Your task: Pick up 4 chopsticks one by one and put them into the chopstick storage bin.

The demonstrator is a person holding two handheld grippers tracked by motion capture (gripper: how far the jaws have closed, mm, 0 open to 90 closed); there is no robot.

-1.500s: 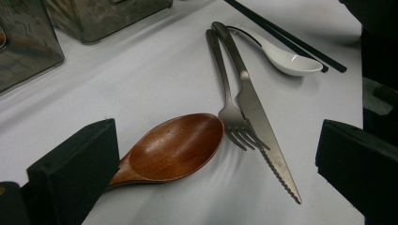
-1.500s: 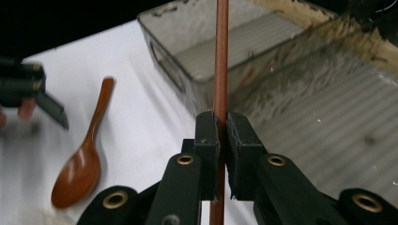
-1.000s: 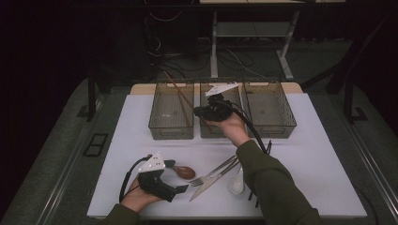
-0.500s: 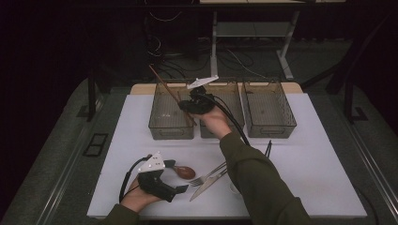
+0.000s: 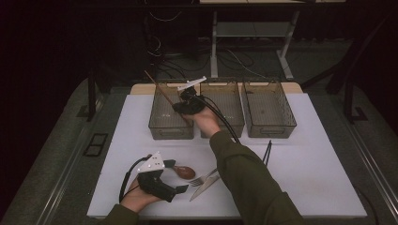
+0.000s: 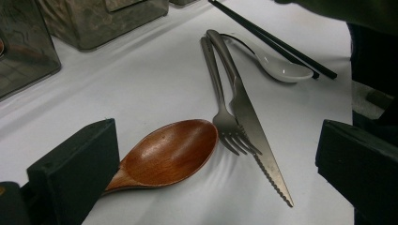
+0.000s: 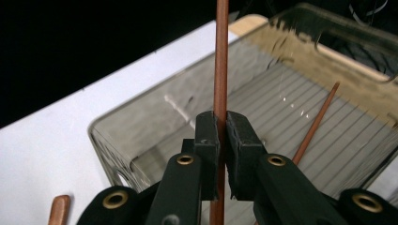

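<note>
My right gripper hovers over the left clear bin, shut on a brown wooden chopstick that slants up to the back left. In the right gripper view the pads clamp that chopstick, and a second brown chopstick lies inside the bin. My left gripper rests at the front left of the table, jaws open. Its own view has a wooden spoon lying between the open fingers, untouched.
A fork and a serrated knife lie side by side right of the wooden spoon. Beyond them are a white spoon and black chopsticks. A middle bin and a right bin stand in the same row.
My right gripper has carried the brown chopstick leftward, from above the middle bin to above the left bin. The left hand has stayed put.
</note>
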